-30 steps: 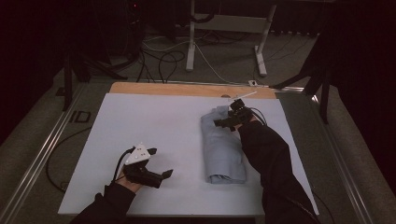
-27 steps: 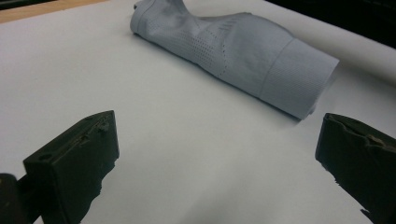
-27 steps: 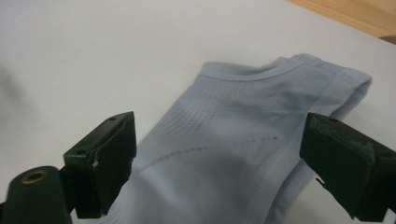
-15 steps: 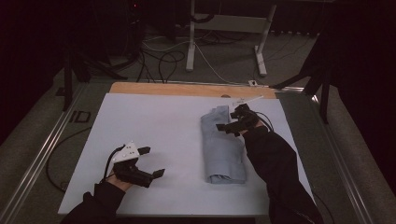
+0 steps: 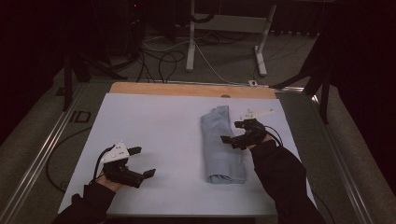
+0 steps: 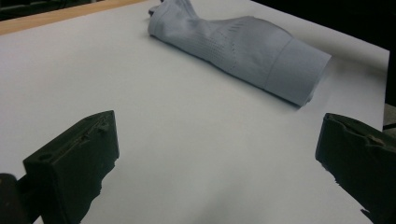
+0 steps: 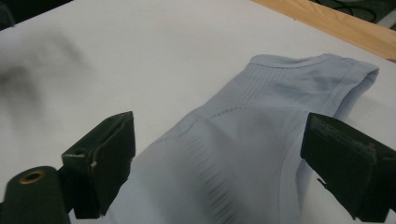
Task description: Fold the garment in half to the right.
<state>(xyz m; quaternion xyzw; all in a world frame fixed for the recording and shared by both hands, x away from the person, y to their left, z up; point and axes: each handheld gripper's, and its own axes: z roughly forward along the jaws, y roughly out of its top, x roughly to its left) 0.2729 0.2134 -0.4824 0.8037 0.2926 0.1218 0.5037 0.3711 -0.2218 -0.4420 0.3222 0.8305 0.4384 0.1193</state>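
Note:
A folded light-blue garment (image 5: 221,147) lies lengthwise on the white table (image 5: 159,126), right of centre. It also appears across the top of the left gripper view (image 6: 243,51) and under the jaws in the right gripper view (image 7: 252,140). My right gripper (image 5: 233,132) hovers at the garment's right edge, open, jaws wide and holding nothing (image 7: 219,158). My left gripper (image 5: 142,162) sits near the table's front left, open and empty (image 6: 215,163), well apart from the garment.
A wooden strip (image 5: 191,89) runs along the table's far edge. Beyond it stand a white metal stand (image 5: 224,28) and cables (image 5: 159,60) on the floor. Metal rails (image 5: 42,149) flank the table's left side.
My right gripper has drawn back from the garment's far end toward its middle right edge. My left gripper has shifted slightly back and left near the front edge.

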